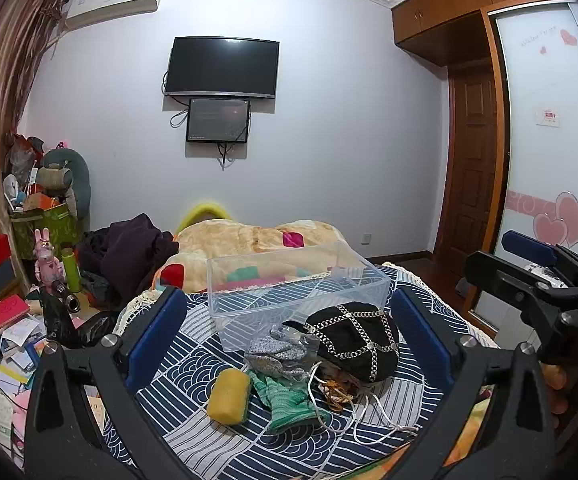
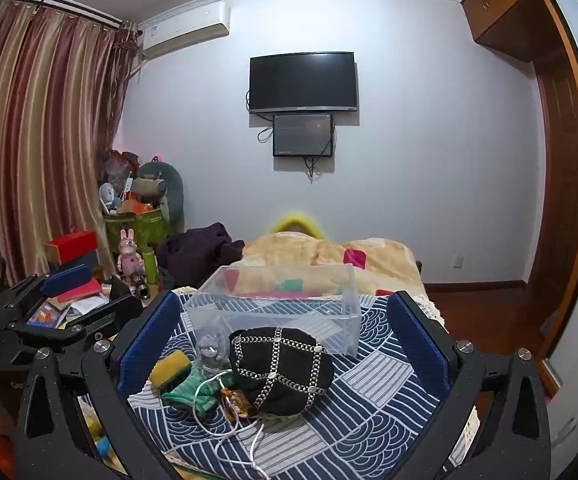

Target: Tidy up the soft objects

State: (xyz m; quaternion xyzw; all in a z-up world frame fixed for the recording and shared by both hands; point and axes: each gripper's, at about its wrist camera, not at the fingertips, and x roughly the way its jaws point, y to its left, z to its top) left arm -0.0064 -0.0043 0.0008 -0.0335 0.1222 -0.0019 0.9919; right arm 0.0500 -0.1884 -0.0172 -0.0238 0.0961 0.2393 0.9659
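A pile of soft things lies on the blue patterned bedspread (image 1: 193,420): a black cap with a silver chain lattice (image 1: 359,344) (image 2: 281,368), a yellow sponge (image 1: 229,396) (image 2: 169,364), a green knit glove (image 1: 289,400) (image 2: 193,390), a grey knit piece in clear wrap (image 1: 277,354) (image 2: 211,350) and a white cord (image 1: 353,416) (image 2: 225,412). A clear plastic bin (image 1: 297,292) (image 2: 277,300) stands empty just behind them. My left gripper (image 1: 289,344) is open and empty, hovering before the pile. My right gripper (image 2: 285,344) is open and empty, framing the cap; it also shows in the left wrist view (image 1: 537,276).
A beige blanket (image 1: 257,240) and dark clothes (image 1: 129,256) lie behind the bin. Left of the bed are a cluttered table with books (image 1: 1,312), a pink bunny figure (image 1: 47,264) and a green box (image 1: 45,224). A wardrobe (image 1: 549,140) and wooden door stand right.
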